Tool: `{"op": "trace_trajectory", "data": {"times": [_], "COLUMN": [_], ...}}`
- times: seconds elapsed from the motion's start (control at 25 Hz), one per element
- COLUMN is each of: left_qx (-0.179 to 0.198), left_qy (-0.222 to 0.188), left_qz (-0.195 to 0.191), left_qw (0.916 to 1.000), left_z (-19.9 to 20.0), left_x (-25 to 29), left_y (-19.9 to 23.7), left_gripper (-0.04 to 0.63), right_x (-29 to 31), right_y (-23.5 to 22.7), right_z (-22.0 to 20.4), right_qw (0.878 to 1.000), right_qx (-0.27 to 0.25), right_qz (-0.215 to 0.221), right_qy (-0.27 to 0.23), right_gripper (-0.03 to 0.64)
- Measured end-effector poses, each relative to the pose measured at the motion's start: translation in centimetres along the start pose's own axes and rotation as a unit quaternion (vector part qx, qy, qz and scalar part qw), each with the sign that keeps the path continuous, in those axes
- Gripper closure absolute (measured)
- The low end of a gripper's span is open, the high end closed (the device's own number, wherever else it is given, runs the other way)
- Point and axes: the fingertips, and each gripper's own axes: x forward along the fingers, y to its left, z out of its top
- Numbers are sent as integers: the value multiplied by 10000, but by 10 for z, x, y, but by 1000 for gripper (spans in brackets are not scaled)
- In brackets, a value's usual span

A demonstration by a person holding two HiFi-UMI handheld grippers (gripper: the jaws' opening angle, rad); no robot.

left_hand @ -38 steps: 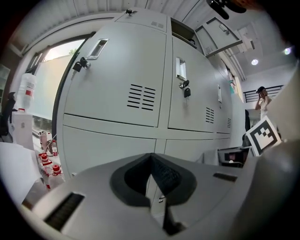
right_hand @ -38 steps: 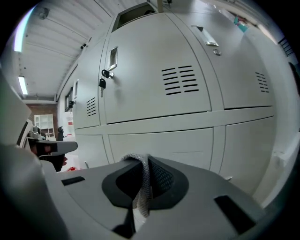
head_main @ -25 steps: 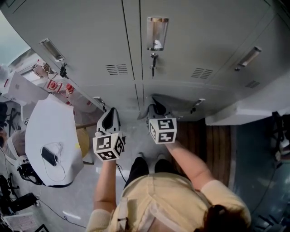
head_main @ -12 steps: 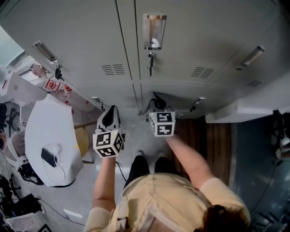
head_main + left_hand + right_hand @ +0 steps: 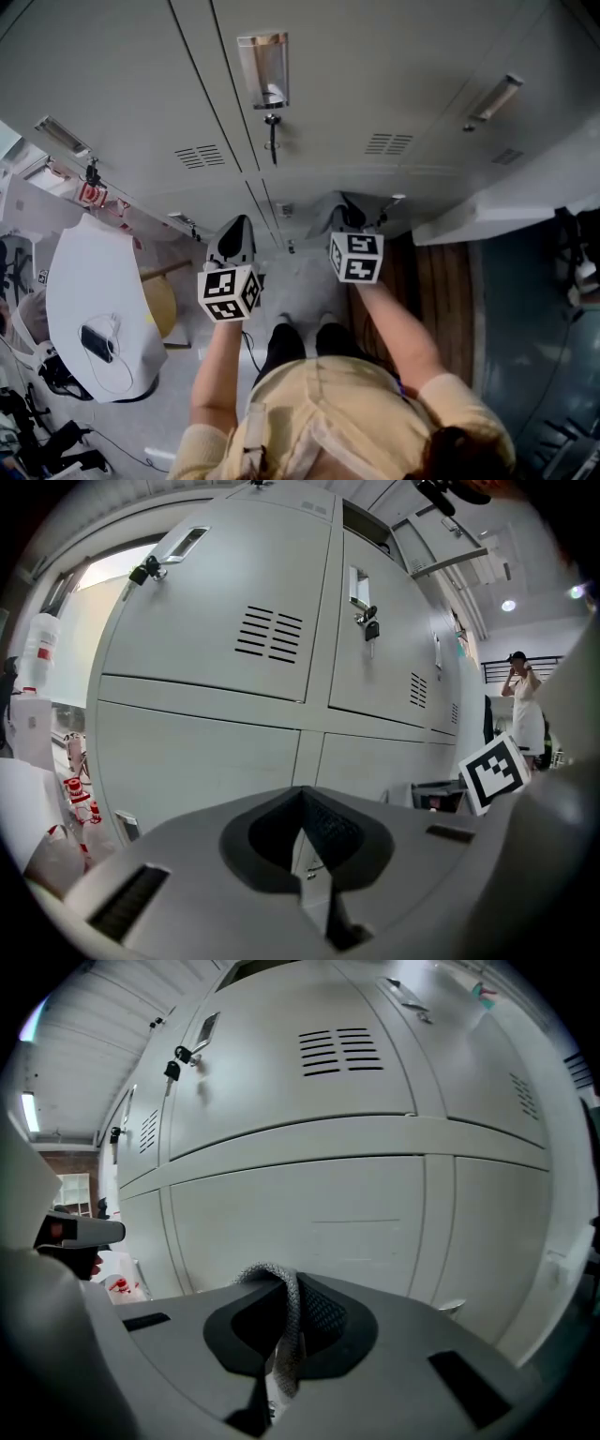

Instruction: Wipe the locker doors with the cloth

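Observation:
Grey metal locker doors (image 5: 375,75) fill the top of the head view and stand in front of both grippers (image 5: 216,639) (image 5: 309,1213). A small padlock (image 5: 272,131) hangs under a door handle. My right gripper (image 5: 349,217) is held low before the lower doors, shut on a grey knitted cloth (image 5: 286,1326) that loops over its jaws and hangs between them. Its jaws (image 5: 281,1288) are a short way from the door and touch nothing. My left gripper (image 5: 234,246) is beside it, lower left, its jaws (image 5: 302,836) shut with nothing in them.
A white round table (image 5: 94,300) with a dark device (image 5: 97,342) stands at the left. A pale ledge (image 5: 525,202) juts out at the right above a wooden floor strip (image 5: 441,281). A person (image 5: 525,700) stands far off in the left gripper view.
The lockers have slid left in the head view. My right gripper has shifted right and a little toward the doors with the cloth. The left gripper has hardly moved.

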Motion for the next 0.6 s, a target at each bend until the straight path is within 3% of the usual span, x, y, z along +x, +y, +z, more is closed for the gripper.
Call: {"op": "trace_trajectory", "data": {"times": [0.28, 0.6], "left_qx": [87, 131], "left_qy": [44, 142], "left_qz": [-388, -651], "left_qw": [9992, 9977], "left_z": [2, -2], "left_x": [26, 43], "left_y": [-34, -61], "left_gripper": [607, 607], "right_x": [-9, -16], "right_y": [-57, -93], "right_z": [-8, -16], "right_qw": [9985, 9963], "right_qx": [122, 219], "right_qz": [-516, -806], "right_qy": [94, 203], "right_gripper": [611, 611]}}
